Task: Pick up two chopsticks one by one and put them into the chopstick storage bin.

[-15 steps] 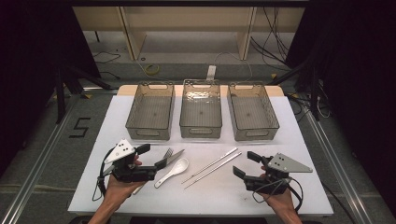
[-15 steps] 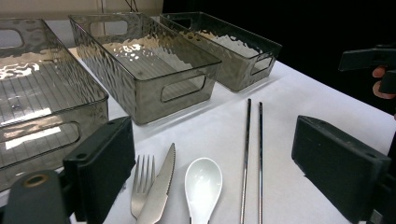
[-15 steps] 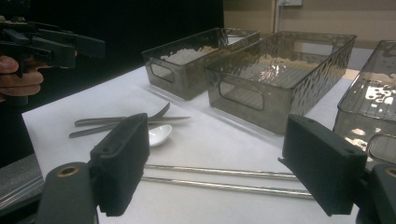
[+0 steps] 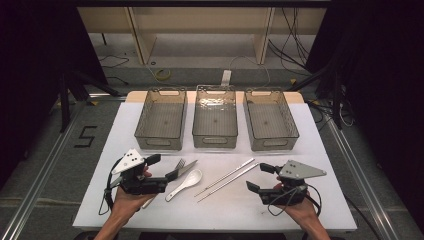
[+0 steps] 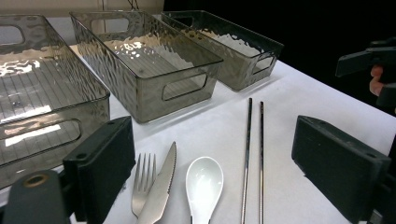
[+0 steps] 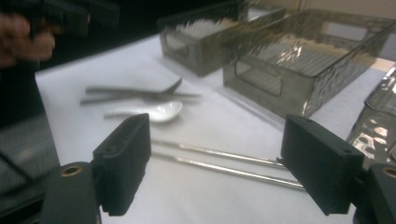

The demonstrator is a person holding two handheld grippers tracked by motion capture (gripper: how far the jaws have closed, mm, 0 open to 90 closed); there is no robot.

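Left gripper (image 4: 167,167): held low over the near left of the white surface (image 4: 320,150), jaws spread wide with nothing between them, pointing right and slightly away toward the cutlery.
Right gripper (image 4: 260,177): held over the near right of the surface, jaws spread wide and empty, pointing left toward the chopsticks.
Cutlery: a silver metal fork (image 4: 179,164) and a silver serrated knife (image 4: 186,169) lie together just beside the left gripper's jaws; a white ceramic spoon (image 4: 186,184) lies just right of them; a pair of thin silver metal chopsticks (image 4: 227,179) lies side by side between the spoon and the right gripper.
Bins: three smoky clear plastic bins (image 4: 215,117) stand in a row at the far side of the surface.
High view: shows both grippers, the hands and forearms coming in from the near edge, and the whole layout.
Left gripper view: shows the knife's toothed edge (image 5: 161,184) lying across the fork (image 5: 142,182), the spoon's bowl (image 5: 204,186), and the other gripper far off at right.
Right gripper view: the chopsticks (image 6: 219,161) run across just beyond its jaws; spoon (image 6: 149,111) and fork farther off, blurred.
Left hand (image 4: 125,205): wraps the gripper from below, wrist level.
Right hand (image 4: 300,210): grips its handle from below, wrist level.
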